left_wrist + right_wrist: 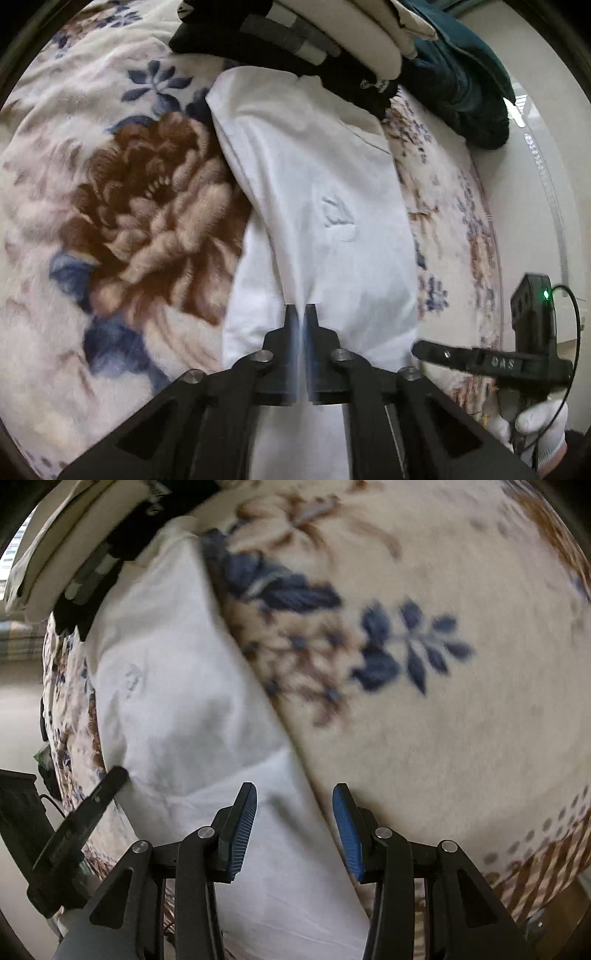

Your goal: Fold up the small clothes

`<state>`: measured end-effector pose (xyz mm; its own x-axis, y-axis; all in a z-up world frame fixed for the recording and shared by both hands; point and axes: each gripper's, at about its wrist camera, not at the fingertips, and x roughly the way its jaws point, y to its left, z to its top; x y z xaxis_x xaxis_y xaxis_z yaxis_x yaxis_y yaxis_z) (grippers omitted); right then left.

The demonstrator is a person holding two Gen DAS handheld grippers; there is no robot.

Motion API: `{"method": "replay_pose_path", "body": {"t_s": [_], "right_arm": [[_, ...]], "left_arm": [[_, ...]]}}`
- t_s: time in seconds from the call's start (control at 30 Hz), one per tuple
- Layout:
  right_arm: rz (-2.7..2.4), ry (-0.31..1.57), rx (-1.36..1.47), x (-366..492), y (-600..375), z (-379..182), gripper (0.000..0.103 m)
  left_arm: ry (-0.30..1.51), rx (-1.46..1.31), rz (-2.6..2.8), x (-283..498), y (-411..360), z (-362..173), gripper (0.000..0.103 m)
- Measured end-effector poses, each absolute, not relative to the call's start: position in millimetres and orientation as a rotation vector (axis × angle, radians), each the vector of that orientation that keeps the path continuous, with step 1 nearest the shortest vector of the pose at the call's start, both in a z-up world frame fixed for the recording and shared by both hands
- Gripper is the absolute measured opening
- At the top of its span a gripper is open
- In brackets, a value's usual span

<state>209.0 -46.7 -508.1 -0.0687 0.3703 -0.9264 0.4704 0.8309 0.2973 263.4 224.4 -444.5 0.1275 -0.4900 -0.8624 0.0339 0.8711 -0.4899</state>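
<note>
1. Nearest in the left wrist view, the left gripper (303, 314) has its fingers pressed together over the white garment (317, 206). Motion blur streaks the seam between them, so whether any cloth is pinched there is hard to make out.
2. In the right wrist view the right gripper (294, 797) has its blue-padded fingers (347, 830) apart with nothing between them; they hang over the garment's right edge where it meets the floral blanket (461, 720).
3. The white garment lies as a long folded strip on the blanket, running away from both grippers. Its near end is cut off beneath the gripper bodies. A faint embossed mark shows mid-cloth, too pale to read.
4. At the right edge of the left view, the other gripper is seen sideways, held in a white-gloved hand (539, 421); most of the hand is cropped by the frame.
5. Farthest, a pile of clothes (295, 40) covers the garment's far end: black, grey-striped, cream and dark teal pieces, cut off at the top.
6. The right view is blurred throughout.
</note>
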Motion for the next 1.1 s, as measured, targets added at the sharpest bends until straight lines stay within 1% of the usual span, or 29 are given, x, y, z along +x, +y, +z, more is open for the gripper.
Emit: {"method": "replay_pose_path", "body": {"t_s": [0.17,0.2,0.27,0.3,0.33,0.37,0.43,0.47,0.53,0.6,0.7,0.77,0.8,0.83,0.87,1.1], "right_arm": [[-0.050,1.668,0.670,202,-48,-509,0.045],[-0.043,1.664,0.675,203,-48,-508,0.045],[-0.029,1.649,0.698,210,-46,-505,0.045],[-0.014,1.639,0.710,214,-46,-504,0.045],[-0.003,1.634,0.715,219,-46,-503,0.045],[0.001,1.627,0.719,224,-45,-504,0.045],[0.025,1.613,0.737,236,-42,-509,0.045],[0.044,1.615,0.739,242,-40,-512,0.045],[0.032,1.642,0.647,254,-33,-522,0.045],[0.039,1.669,0.605,260,-31,-528,0.045],[0.048,1.659,0.630,256,-39,-518,0.045],[0.074,1.648,0.653,253,-47,-509,0.047],[0.088,1.637,0.665,256,-48,-506,0.049],[0.092,1.628,0.665,262,-50,-503,0.049],[0.084,1.619,0.660,270,-51,-502,0.049],[0.042,1.501,0.642,378,-65,-499,0.049]], "left_arm": [[1.418,-0.404,-0.301,260,248,-450,0.002],[1.429,-0.451,-0.298,262,250,-451,0.006],[1.445,-0.527,-0.283,264,257,-449,0.007],[1.438,-0.555,-0.282,267,258,-446,0.016],[1.418,-0.574,-0.284,273,260,-442,0.030],[1.395,-0.581,-0.286,278,259,-439,0.035],[1.370,-0.545,-0.282,291,253,-440,0.036],[1.377,-0.484,-0.255,301,248,-445,0.036],[1.417,-0.367,-0.202,317,241,-461,0.037],[1.441,-0.339,-0.199,326,243,-472,0.039],[1.416,-0.351,-0.229,321,245,-454,0.038],[1.378,-0.398,-0.266,315,247,-436,0.041],[1.363,-0.419,-0.292,317,247,-429,0.050],[1.356,-0.419,-0.306,322,246,-425,0.062],[1.352,-0.418,-0.309,331,245,-423,0.066],[1.358,-0.475,-0.267,404,247,-454,0.066]]}}
